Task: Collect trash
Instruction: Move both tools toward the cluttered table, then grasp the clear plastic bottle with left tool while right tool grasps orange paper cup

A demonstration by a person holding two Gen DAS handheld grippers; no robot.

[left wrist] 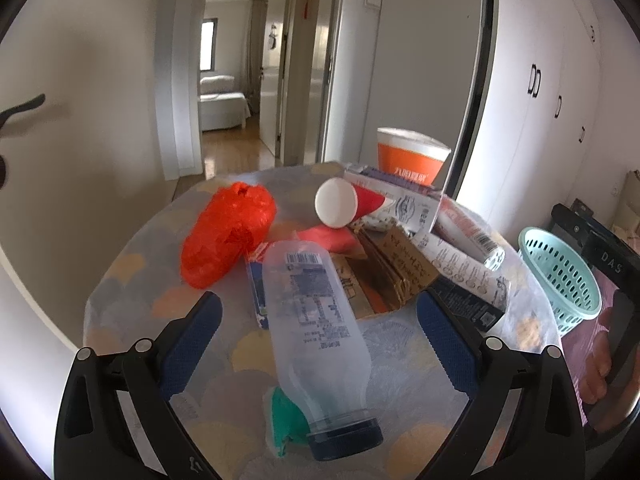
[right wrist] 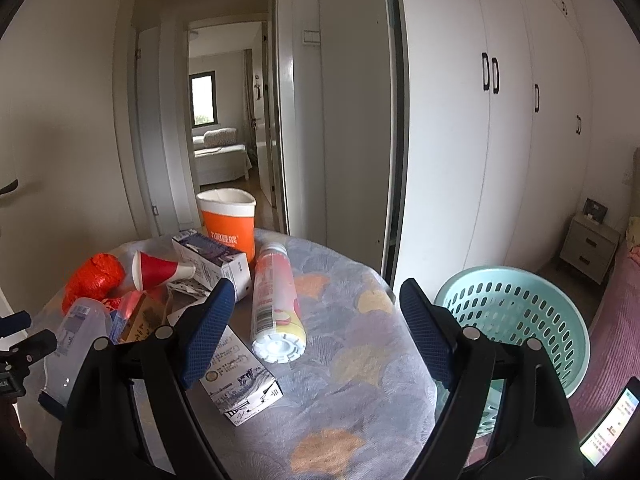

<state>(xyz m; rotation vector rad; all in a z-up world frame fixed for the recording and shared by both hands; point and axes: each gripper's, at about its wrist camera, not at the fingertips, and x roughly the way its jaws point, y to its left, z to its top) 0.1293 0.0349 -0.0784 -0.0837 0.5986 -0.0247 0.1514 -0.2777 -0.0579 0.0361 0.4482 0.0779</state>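
Note:
Trash lies on a round table with a patterned cloth (left wrist: pixel 120 280). My left gripper (left wrist: pixel 320 316) is open, its jaws on either side of a clear plastic bottle (left wrist: pixel 316 320) with a dark cap, lying down, not touching it. Beyond it are a red plastic bag (left wrist: pixel 228 232), a red paper cone cup (left wrist: pixel 344 202), cartons (left wrist: pixel 460 276) and brown cardboard (left wrist: pixel 400 268). My right gripper (right wrist: pixel 316 316) is open and empty above the table, near a pink-and-white bottle (right wrist: pixel 276 300) and a milk carton (right wrist: pixel 240 376). A teal basket (right wrist: pixel 516 316) stands to the right of the table.
An orange-and-white bucket (right wrist: pixel 228 220) stands behind the table. A green scrap (left wrist: pixel 286 416) lies by the clear bottle's cap. White wardrobes (right wrist: pixel 500 140) line the right wall, with a nightstand (right wrist: pixel 588 246) and a pink bed edge (right wrist: pixel 616 320) at far right. An open doorway (right wrist: pixel 224 120) is behind.

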